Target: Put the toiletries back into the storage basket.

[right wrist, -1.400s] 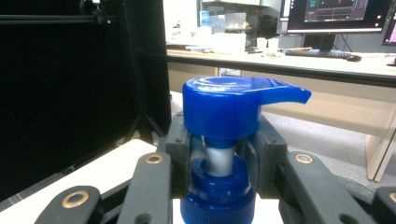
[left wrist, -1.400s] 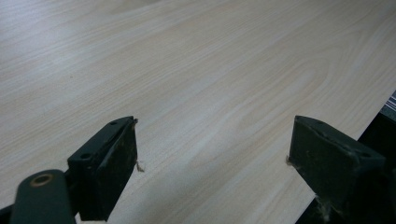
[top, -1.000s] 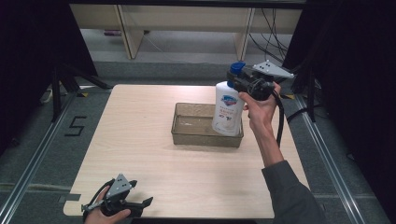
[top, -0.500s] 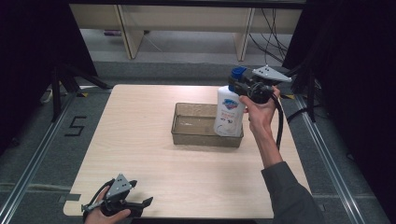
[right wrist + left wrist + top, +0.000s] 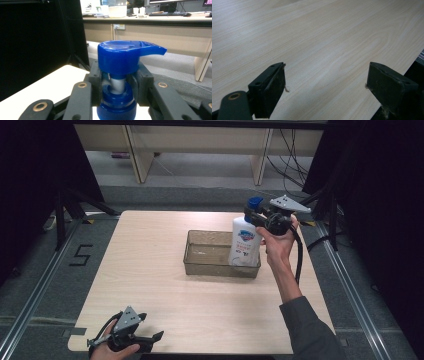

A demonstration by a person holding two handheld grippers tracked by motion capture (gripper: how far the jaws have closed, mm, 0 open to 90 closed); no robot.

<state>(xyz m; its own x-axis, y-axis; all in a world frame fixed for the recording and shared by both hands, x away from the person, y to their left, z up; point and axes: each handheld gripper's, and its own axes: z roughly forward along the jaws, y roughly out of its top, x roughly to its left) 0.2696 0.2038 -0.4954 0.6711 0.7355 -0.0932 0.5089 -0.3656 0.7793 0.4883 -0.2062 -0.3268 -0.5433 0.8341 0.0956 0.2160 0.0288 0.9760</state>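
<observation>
My right tongs were clamped on the neck of the soap bottle, just under its blue pump head, holding it upright with its base inside the clear tray. My left tongs gaped wide and empty above the worktop's near edge.

The pump bottle is white with a blue pump head, a blue collar and a blue-and-red label. The bin is smoky, see-through grey. The bench is pale wood with fine grain streaks. Both grippers' fingers are black, with brass-coloured rivets on the linkages.
</observation>
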